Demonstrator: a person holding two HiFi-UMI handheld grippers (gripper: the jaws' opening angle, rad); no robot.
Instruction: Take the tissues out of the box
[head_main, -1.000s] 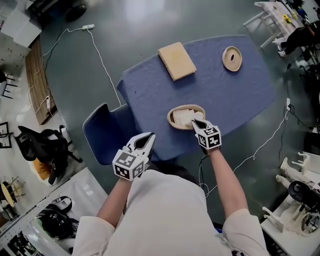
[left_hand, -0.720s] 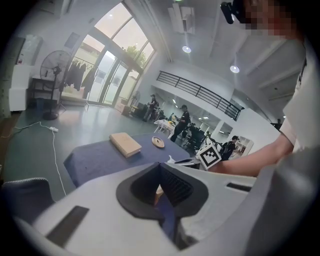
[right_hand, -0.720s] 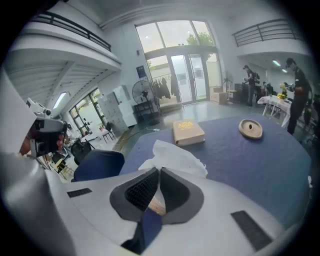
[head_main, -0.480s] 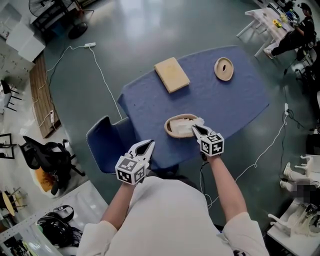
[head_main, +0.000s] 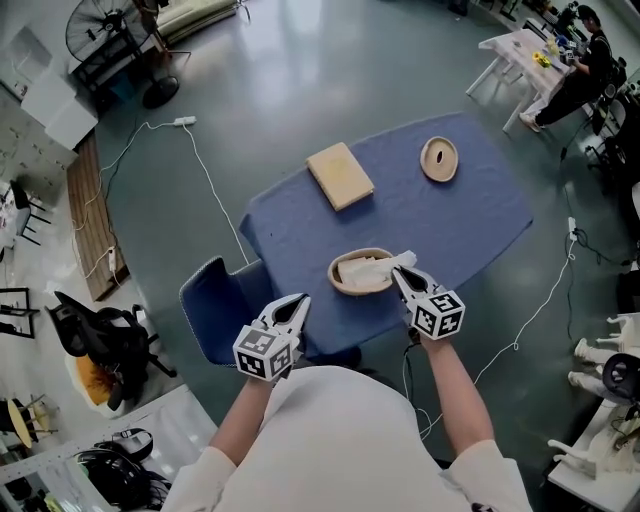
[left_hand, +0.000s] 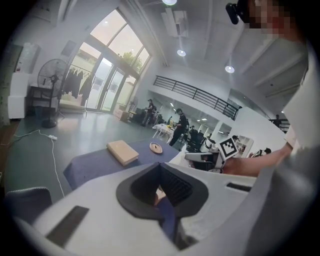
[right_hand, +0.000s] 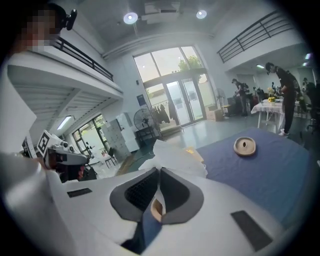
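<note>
An oval wooden box (head_main: 350, 285) with white tissues in it stands near the front edge of the blue table (head_main: 470, 210). My right gripper (head_main: 401, 274) is just right of the box, shut on a white tissue (head_main: 398, 262) that rises out of it. In the right gripper view the tissue (right_hand: 172, 156) sticks up crumpled beyond the closed jaws of that gripper (right_hand: 159, 171). My left gripper (head_main: 293, 302) hangs off the table's front left, shut and empty. In the left gripper view that left gripper (left_hand: 160, 166) points towards the table.
A flat rectangular wooden box (head_main: 340, 176) lies at the table's back left. A round wooden lid (head_main: 439, 158) lies at the back right. A blue chair (head_main: 215, 300) stands by the table's left front corner. Cables run over the floor on both sides.
My right gripper has drawn back from over the oval box to its right edge, pulling the tissue up with it. The left gripper has hardly moved.
</note>
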